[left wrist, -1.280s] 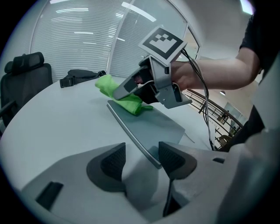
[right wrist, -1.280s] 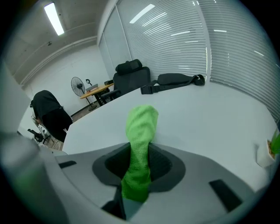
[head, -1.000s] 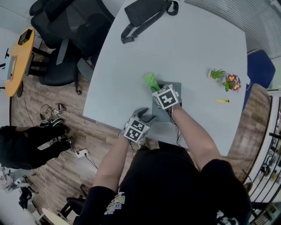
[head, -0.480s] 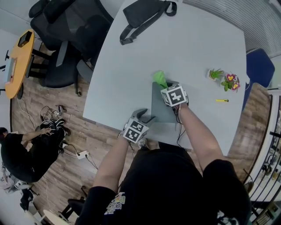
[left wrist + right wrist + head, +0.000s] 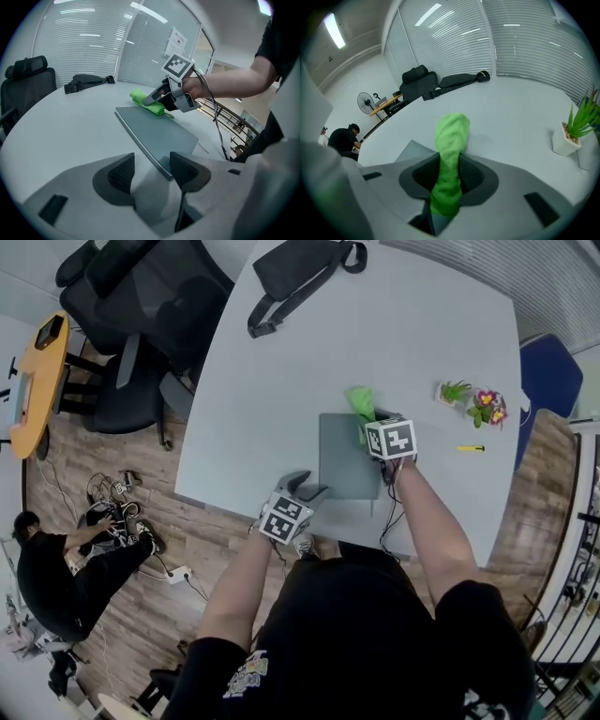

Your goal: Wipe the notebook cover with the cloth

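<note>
Right tool (image 5: 449, 176) pinches the cloth (image 5: 451, 140) at the notebook (image 5: 345, 465)'s far right corner. Left tool (image 5: 152, 171), jaws apart around the near corner, could let it slide.

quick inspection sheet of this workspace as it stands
surface: pale grey table.
job's things: grey notebook flat and closed; green cloth at its far right corner.
clutter: black bag at the far edge; two small potted plants and a small yellow tool on the right.
grippers: left hand-held gripper open at the notebook's near corner; right hand-held gripper shut on the cloth.
cables: cable along the right forearm; power strip and cords on the floor.
surroundings: office chairs, orange table, person crouched on the floor.
</note>
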`<state>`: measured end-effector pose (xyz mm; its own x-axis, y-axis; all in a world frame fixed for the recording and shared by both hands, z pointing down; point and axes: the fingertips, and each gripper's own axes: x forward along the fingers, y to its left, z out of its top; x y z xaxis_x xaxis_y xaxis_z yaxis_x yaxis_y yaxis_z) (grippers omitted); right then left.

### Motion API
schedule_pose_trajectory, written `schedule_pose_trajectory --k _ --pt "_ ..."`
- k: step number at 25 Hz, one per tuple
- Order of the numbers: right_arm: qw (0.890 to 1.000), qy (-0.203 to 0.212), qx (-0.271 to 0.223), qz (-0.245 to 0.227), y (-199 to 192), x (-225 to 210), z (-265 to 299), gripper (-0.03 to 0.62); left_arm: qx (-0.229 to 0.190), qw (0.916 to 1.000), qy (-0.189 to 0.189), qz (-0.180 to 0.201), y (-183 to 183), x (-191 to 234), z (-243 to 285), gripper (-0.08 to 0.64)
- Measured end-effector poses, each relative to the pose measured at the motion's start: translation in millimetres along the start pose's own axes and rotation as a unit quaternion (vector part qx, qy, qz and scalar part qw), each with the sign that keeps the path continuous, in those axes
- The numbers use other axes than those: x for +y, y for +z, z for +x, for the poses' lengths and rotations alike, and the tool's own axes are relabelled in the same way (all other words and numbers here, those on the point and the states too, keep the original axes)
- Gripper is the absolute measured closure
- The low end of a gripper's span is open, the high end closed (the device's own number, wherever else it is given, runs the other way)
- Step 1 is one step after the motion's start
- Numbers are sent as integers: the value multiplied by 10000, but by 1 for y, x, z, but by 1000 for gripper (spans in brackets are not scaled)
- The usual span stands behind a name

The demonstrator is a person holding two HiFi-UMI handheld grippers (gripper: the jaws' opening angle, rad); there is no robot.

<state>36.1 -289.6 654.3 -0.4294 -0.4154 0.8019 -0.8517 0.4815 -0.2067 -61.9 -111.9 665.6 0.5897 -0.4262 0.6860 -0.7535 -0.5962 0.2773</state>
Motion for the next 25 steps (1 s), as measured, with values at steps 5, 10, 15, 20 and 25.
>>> schedule_pose_trajectory --k 5,10,15,20,25 --pt "9995 -139 -95 272 -5 -18 -9 482 -20 10000 -3 13 1 0 1 322" --pt "9986 -341 -67 407 -12 -34 -19 482 8 10000 -24 1 2 0 -1 322" --pt "9978 -420 -136 491 -21 -38 -33 482 -60 10000 22 25 1 0 -4 322" --pt "9966 -420 -373 605 -27 -36 -54 482 -216 9997 -9 -61 4 2 -5 322" --pt "9929 -83 -1080 483 -19 -12 -81 482 -746 9971 68 -139 27 6 -25 324"
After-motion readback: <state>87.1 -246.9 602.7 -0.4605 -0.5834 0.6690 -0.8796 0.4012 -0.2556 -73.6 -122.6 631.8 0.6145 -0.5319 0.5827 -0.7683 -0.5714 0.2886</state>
